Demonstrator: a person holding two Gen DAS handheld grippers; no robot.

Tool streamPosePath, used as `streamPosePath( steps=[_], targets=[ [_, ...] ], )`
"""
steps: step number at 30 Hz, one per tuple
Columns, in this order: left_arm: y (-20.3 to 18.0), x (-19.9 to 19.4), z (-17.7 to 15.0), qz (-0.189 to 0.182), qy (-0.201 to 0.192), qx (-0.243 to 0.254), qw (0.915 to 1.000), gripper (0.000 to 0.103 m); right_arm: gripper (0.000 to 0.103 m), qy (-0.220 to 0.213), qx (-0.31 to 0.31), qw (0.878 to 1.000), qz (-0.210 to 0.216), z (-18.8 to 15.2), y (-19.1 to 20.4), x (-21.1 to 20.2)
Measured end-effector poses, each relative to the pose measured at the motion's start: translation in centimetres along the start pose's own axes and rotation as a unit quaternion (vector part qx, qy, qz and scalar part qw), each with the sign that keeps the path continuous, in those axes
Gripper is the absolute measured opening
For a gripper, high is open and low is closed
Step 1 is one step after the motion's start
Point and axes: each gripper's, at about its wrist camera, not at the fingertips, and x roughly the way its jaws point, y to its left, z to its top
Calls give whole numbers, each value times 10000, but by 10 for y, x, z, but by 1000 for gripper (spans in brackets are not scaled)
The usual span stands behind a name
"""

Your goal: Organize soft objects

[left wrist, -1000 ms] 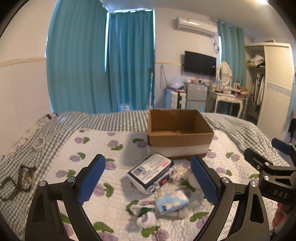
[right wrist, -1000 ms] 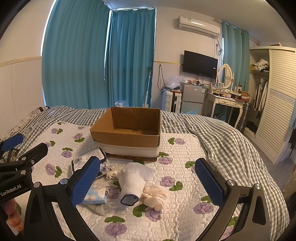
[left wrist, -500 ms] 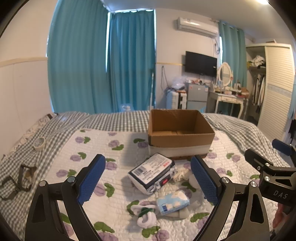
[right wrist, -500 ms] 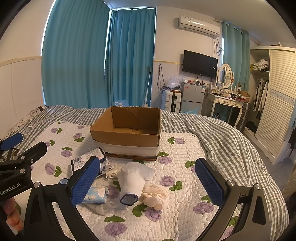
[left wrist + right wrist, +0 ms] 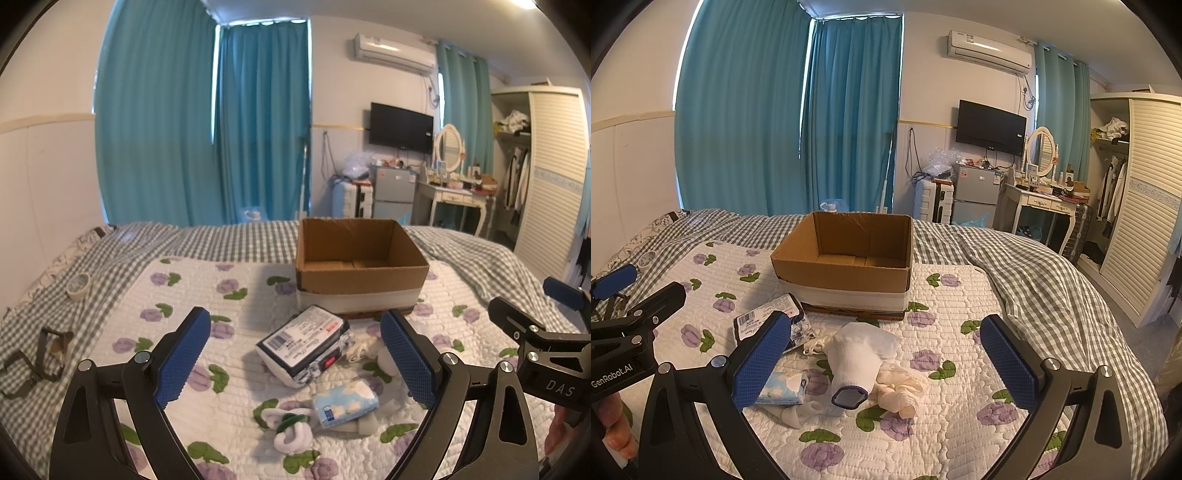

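Here, my left gripper (image 5: 295,363) and right gripper (image 5: 886,363) both hung spread wide and empty above the quilt (image 5: 960,295), where a wipes pack (image 5: 304,341), tissue packet (image 5: 345,403) and white sock (image 5: 858,354) lay before the open cardboard box (image 5: 846,269).

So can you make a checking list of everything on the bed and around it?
Surface: flowered quilt over a checked bedspread.
Job's things: open cardboard box, looks empty; in front of it a white sock, cream cloth, tissue pack, wipes pack, white and green sock roll.
Clutter: tape roll, dark strap.
Grippers: left gripper and right gripper open, holding nothing.
Cables: wires on the wall.
Surroundings: curtains, TV, wardrobe.
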Motion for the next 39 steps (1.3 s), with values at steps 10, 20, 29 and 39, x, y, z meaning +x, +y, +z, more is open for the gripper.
streamPosePath(
  steps=[10,20,29,39],
  targets=[
    [-2,-6,6,30,-80,32,10000,95,103,-72,-7,10000,15,1,3,-7],
    [5,-22,10,-6,-149,52,9999,95,103,-183,-147,9997,77,13,11,-33],
    [25,10,-38,17,704,60,9975,95,103,437,-502,9974,269,-21,27,-11],
    [13,73,-100,67,2089,324,9774,93,103,1274,-738,9877,527,-70,45,44]
  ],
)
